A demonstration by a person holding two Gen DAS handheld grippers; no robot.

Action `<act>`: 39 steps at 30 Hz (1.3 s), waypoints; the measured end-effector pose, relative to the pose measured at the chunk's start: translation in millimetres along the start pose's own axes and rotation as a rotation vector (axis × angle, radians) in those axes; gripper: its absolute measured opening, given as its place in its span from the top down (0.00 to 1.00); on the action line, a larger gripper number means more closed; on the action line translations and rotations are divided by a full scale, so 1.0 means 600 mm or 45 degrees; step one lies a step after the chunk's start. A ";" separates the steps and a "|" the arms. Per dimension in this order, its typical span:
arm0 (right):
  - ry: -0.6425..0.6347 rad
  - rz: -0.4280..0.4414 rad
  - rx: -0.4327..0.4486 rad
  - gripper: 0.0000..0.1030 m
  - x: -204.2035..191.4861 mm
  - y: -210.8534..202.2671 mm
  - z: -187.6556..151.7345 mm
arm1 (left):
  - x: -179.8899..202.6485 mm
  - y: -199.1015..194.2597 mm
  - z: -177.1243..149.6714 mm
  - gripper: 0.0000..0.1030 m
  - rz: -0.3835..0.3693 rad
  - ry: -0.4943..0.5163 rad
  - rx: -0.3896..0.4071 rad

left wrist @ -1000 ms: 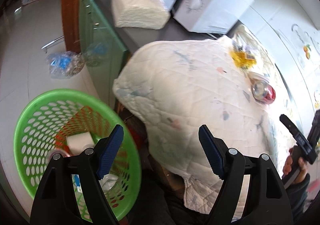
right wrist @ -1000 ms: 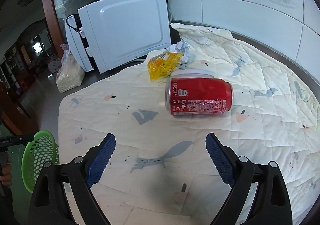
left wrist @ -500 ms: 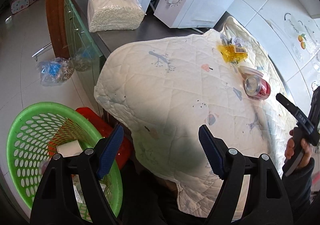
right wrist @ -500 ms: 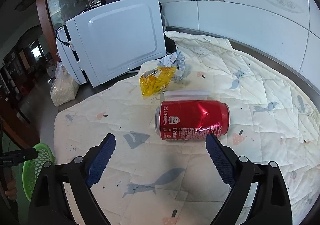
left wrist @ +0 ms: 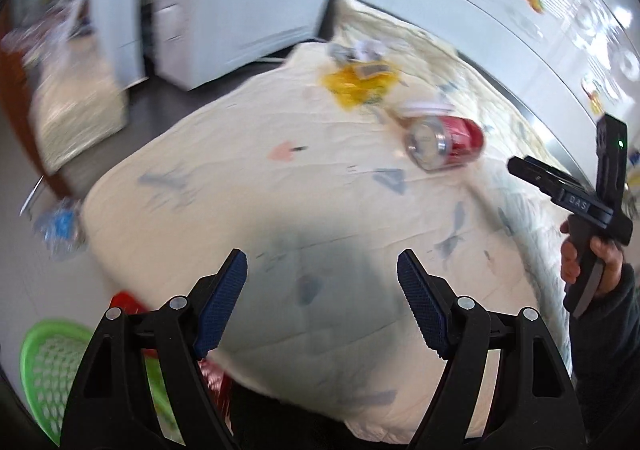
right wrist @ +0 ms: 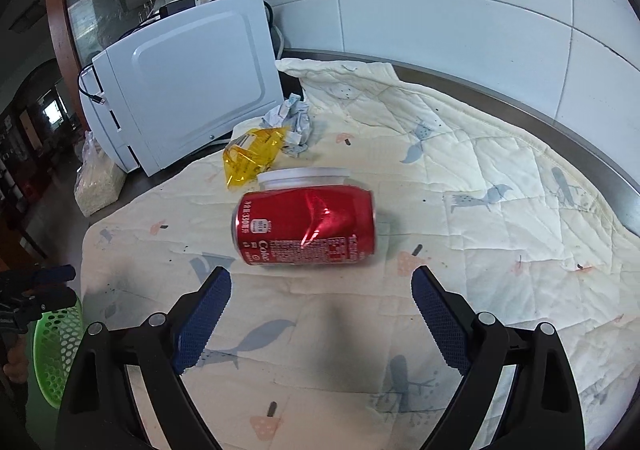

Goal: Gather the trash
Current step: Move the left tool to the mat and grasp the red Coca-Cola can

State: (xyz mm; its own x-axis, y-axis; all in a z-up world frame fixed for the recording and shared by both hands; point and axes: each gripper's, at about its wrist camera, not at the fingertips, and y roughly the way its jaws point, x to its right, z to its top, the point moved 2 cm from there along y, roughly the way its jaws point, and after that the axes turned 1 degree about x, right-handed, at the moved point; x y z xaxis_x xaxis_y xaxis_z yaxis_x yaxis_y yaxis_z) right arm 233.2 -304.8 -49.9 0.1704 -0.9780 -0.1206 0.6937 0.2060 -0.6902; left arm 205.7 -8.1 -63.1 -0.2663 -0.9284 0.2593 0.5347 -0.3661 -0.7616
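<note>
A dented red cola can [right wrist: 306, 226] lies on its side on the quilted cloth [right wrist: 480, 210], just ahead of my open, empty right gripper [right wrist: 320, 304]. A white plastic lid or cup [right wrist: 304, 175] lies behind the can, then a yellow wrapper [right wrist: 250, 158] and crumpled paper [right wrist: 290, 120]. The blurred left wrist view shows the can [left wrist: 448, 144], the wrapper [left wrist: 356, 84] and the right gripper [left wrist: 576, 190] at the right. My left gripper [left wrist: 322, 290] is open and empty over the cloth's near part. The green basket [left wrist: 48, 370] is at lower left.
A white microwave [right wrist: 188, 78] stands at the cloth's far left, with a bag of grains [right wrist: 98, 186] beside it. A tiled wall [right wrist: 460, 10] runs behind the counter. The basket [right wrist: 54, 350] sits below the counter edge, with something red [left wrist: 128, 302] beside it.
My right gripper has moved closer to the can. My left gripper has swung up from the basket toward the cloth and the trash; its view is now blurred.
</note>
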 end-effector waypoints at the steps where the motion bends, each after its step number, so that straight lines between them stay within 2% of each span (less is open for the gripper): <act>1: 0.002 -0.004 0.000 0.14 0.006 -0.003 0.000 | 0.011 0.008 0.009 0.25 -0.024 0.036 -0.004; 5: 0.002 -0.025 0.004 0.14 0.032 -0.014 -0.003 | 0.058 0.050 0.053 0.25 -0.134 0.188 -0.026; 11: 0.002 -0.036 0.007 0.14 0.060 -0.020 -0.005 | 0.103 0.120 0.113 0.21 -0.234 0.349 -0.053; 16: -0.001 -0.044 0.001 0.14 0.076 -0.016 -0.007 | 0.125 0.180 0.155 0.16 -0.312 0.416 -0.083; 22: -0.011 -0.050 0.001 0.14 0.086 -0.012 -0.004 | 0.136 0.239 0.187 0.11 -0.386 0.434 -0.121; 30: -0.012 -0.054 0.004 0.14 0.095 -0.004 -0.002 | 0.165 0.274 0.198 0.09 -0.459 0.490 -0.149; 35: -0.008 -0.057 0.000 0.13 0.101 0.004 -0.002 | 0.183 0.266 0.189 0.09 -0.521 0.522 -0.148; 39: 0.004 -0.065 0.001 0.13 0.108 0.004 -0.005 | 0.204 0.245 0.171 0.09 -0.579 0.597 -0.167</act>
State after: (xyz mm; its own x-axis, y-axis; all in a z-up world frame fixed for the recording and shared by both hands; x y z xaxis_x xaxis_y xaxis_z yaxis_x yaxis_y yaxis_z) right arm 243.5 -367.8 -61.5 0.1328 -0.9873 -0.0877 0.7021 0.1561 -0.6947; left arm 334.3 -182.4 -82.4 -0.7785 -0.5462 0.3090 0.1924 -0.6765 -0.7109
